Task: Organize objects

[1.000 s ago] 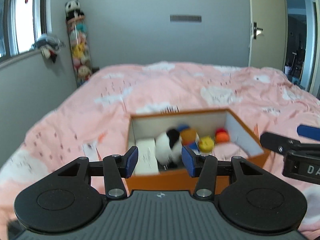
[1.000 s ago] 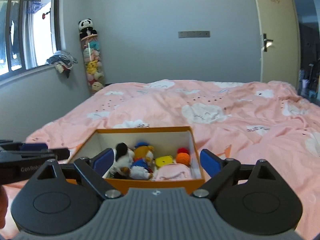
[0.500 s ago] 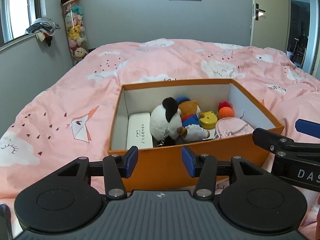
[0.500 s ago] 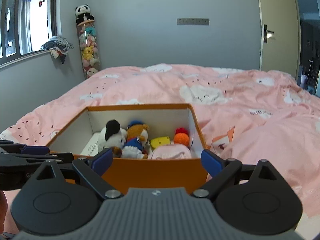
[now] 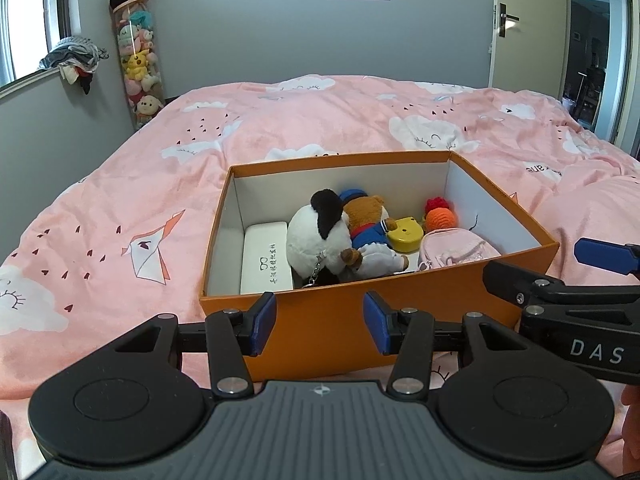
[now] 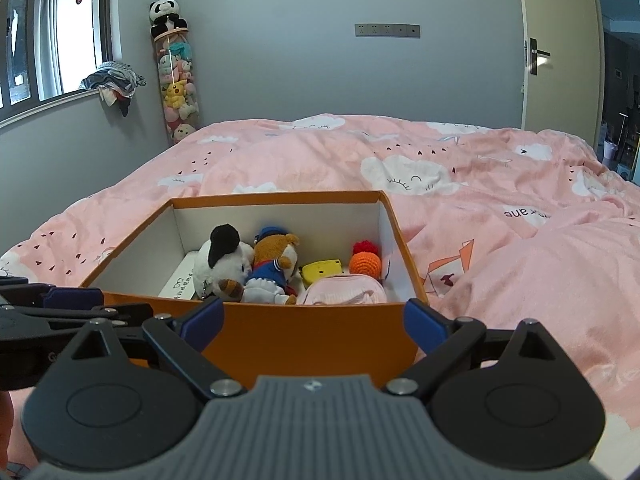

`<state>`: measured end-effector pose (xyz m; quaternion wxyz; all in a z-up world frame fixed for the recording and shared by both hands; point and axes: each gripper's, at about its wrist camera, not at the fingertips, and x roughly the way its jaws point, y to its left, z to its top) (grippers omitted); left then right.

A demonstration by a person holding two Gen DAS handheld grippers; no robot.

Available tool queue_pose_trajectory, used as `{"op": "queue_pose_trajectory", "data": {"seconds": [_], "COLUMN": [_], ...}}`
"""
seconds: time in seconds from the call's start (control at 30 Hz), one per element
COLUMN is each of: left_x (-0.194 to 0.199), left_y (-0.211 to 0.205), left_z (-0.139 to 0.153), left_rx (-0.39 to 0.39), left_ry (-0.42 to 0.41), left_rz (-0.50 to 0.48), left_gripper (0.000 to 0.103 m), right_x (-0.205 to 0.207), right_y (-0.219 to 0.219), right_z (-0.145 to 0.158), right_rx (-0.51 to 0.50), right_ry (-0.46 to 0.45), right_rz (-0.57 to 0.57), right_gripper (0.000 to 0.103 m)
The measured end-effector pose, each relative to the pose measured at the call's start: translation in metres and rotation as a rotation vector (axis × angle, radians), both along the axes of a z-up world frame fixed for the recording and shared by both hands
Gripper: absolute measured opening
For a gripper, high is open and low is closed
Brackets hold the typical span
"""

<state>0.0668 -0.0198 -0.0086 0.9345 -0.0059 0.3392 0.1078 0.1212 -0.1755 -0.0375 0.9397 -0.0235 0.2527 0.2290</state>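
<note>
Nearest, left gripper half spread and empty; right gripper spread wide, empty too. Just beyond both, orange box on the pink bedspread, holding a white case, panda plush, bear plush, yellow toy, crochet ball and pink pouch. Plushes probably light, soft, squashy; best pinched across the body. Case likely stiff, slick; better taken across its narrow width. Compared with a second ago: sharper view, box lower and fully visible.
</note>
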Motion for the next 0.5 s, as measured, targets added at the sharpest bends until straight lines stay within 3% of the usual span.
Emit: {"op": "queue_pose_trajectory", "data": {"seconds": [0.5], "left_x": [-0.0024], "left_y": [-0.0001], "left_z": [0.0015], "left_rx": [-0.005], "left_ry": [0.005], "left_rz": [-0.005], "left_gripper": [0.057], "right_x": [-0.0011], "right_y": [-0.0009], "right_z": [0.001], "right_rx": [-0.001], "right_ry": [-0.003], "right_rz": [0.009], "right_gripper": [0.098]}}
